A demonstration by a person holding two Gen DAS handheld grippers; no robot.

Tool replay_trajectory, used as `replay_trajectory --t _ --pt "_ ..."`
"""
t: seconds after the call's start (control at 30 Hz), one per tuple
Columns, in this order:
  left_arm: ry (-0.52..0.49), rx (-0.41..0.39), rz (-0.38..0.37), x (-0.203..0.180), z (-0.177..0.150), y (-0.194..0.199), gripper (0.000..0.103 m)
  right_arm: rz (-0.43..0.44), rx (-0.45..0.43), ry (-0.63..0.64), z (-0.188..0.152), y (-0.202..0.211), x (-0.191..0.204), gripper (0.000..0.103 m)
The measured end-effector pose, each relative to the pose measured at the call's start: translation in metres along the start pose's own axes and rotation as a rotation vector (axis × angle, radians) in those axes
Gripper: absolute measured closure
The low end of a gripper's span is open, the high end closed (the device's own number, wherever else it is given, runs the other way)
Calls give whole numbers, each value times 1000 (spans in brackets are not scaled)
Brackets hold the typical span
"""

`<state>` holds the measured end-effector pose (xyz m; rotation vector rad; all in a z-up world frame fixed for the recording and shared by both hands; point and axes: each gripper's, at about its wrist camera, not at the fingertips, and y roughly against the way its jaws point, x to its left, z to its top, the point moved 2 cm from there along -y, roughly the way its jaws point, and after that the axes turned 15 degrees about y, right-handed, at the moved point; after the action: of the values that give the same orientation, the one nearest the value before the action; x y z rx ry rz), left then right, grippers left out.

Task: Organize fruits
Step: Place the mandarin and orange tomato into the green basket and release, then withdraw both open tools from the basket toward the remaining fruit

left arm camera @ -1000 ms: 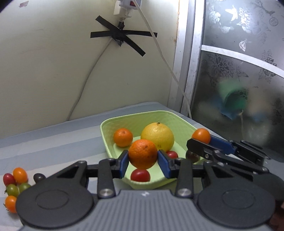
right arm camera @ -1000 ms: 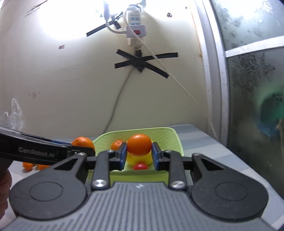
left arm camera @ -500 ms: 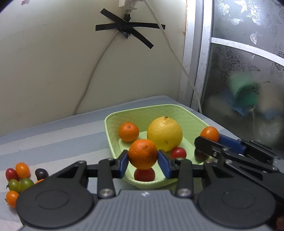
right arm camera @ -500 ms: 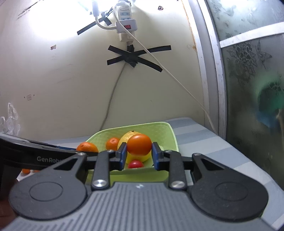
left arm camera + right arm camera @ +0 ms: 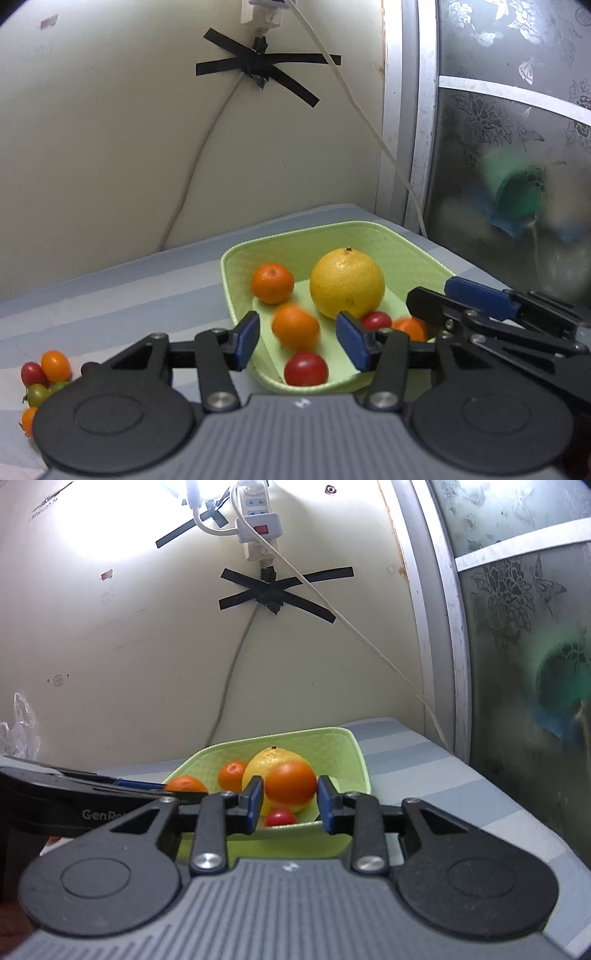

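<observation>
A light green basket [image 5: 236,266] [image 5: 354,753] holds a big yellow citrus [image 5: 347,282], a mandarin [image 5: 272,282] and two red cherry tomatoes [image 5: 306,368]. My left gripper [image 5: 299,341] hangs over the basket's near end and its jaws are opening. A second mandarin [image 5: 295,326], blurred, sits free between the pads with gaps on both sides. My right gripper [image 5: 290,805] [image 5: 434,295] is over the basket's right side, also opening. An orange tomato [image 5: 291,782] [image 5: 410,328] lies between its pads, no longer pressed, and appears low in the basket from the left wrist.
Several loose cherry tomatoes [image 5: 44,373] lie on the striped cloth left of the basket. A wall with taped cables and a power strip [image 5: 258,528] stands behind. A frosted glass door [image 5: 517,184] closes the right side. A clear plastic bag [image 5: 18,731] sits far left.
Both grippers' jaws have spread apart. The mandarin has slipped free of the left pads and sunk toward the basket. The orange tomato has come loose from the right pads.
</observation>
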<state>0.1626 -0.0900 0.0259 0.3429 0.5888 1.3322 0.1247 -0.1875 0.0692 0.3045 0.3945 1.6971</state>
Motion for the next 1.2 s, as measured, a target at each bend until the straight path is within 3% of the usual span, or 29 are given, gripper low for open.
replay_trajectory --t 0.17,0.23,0.4,0.6,0.73,0.83,1.03,1.2 --pt "2 -8 -6 1 -1 7 51 12 -11 -29 -1 0 -4 62" --pt "5 -15 7 3 -3 12 45 15 -16 -36 -2 1 -5 62" --pt "33 -18 2 18 -8 29 45 8 -38 -51 -2 5 -7 62" --pt "45 -1 47 41 -30 50 44 -36 -61 -22 -3 20 1 62" --pt "72 18 74 59 -44 58 44 -15 -61 -21 -5 40 14 62" --pt "75 34 83 69 -53 62 44 13 -20 -47 -13 52 27 62" --pt "61 32 85 78 -68 72 35 104 150 -125 -27 53 46 57" --pt "43 34 99 87 -78 79 35 128 208 -119 -33 49 64 57"
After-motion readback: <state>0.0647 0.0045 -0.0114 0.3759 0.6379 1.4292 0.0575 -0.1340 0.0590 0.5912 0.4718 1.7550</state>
